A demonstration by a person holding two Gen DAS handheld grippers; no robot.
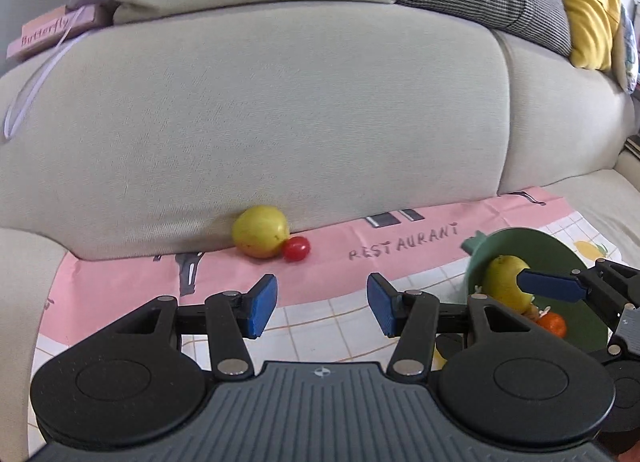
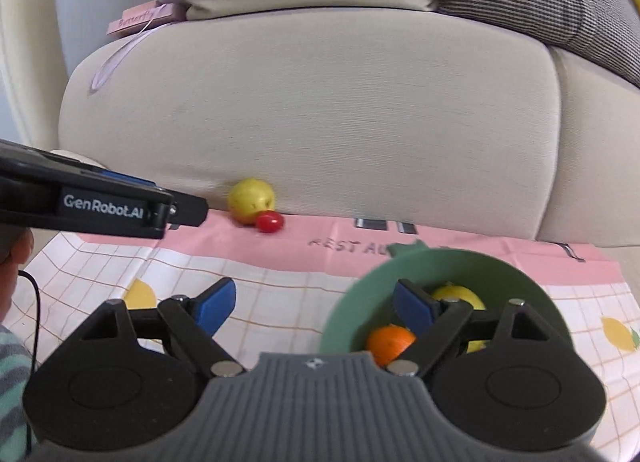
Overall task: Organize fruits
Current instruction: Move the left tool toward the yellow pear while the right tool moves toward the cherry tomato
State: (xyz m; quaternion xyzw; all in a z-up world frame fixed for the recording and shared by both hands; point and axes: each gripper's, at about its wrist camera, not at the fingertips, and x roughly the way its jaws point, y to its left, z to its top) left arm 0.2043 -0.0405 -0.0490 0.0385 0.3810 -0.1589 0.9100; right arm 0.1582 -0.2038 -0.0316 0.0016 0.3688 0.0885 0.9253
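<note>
Against the sofa cushion (image 1: 256, 110), I note a yellow fruit (image 1: 260, 231) touching a red tomato (image 1: 297, 249), both outside the green bowl (image 2: 344, 302). Left gripper (image 1: 322, 304) and right gripper (image 2: 316, 304) both gape empty. Next, I judge: collect those two.

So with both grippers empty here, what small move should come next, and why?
Probably ease the left gripper forward toward the yellow fruit lying against the sofa cushion with the small red fruit touching it. Both still lie on the cloth, outside the green bowl, and they sit almost straight ahead of the left gripper's open, empty jaws. The right gripper hangs open over the bowl.
</note>
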